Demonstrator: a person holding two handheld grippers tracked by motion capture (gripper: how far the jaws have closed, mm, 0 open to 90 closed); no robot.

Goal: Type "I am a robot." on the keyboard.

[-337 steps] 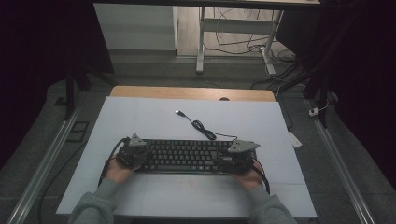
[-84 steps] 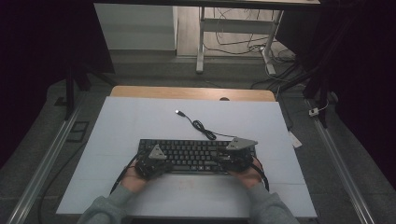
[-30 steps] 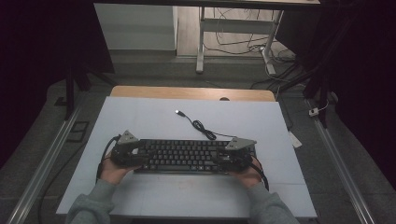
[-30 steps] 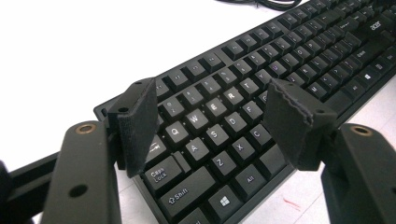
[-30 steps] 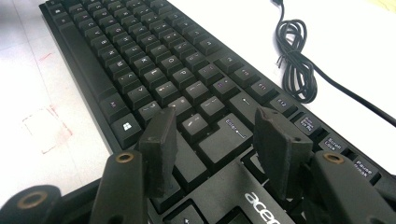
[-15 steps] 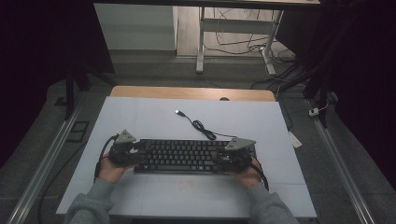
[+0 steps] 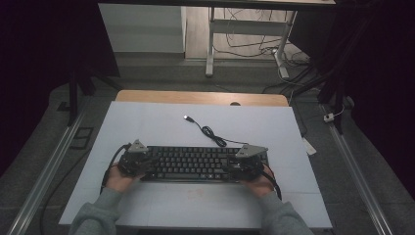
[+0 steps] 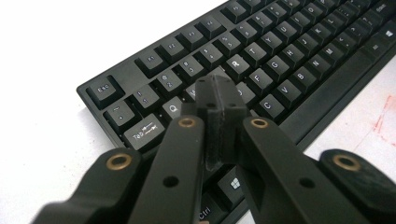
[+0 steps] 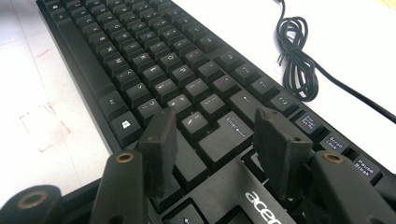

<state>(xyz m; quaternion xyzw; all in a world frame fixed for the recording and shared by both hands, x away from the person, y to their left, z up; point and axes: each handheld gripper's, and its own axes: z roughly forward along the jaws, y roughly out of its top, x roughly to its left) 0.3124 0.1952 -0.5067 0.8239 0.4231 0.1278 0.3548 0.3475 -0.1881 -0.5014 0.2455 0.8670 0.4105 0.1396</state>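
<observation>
- The black keyboard (image 7: 195,164) lies long-ways, left to right, on the white table (image 7: 161,122), its near edge by the person.
- Left gripper (image 8: 219,100) is squeezed tight with nothing between its jaws, tip over the letter keys (near W and E).
- Right gripper (image 9: 212,133) is open and holds nothing, above the Enter key (image 9: 229,133).

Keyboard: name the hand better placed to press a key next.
Left. The left gripper has its jaws shut to one tip over the keyboard near W; the right gripper has jaws apart, straddling keys near Enter.

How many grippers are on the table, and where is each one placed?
2. The left gripper, jaws shut, is over the left end of the keyboard. The right gripper, jaws apart, is over its right end. Nothing seems hidden.
</observation>
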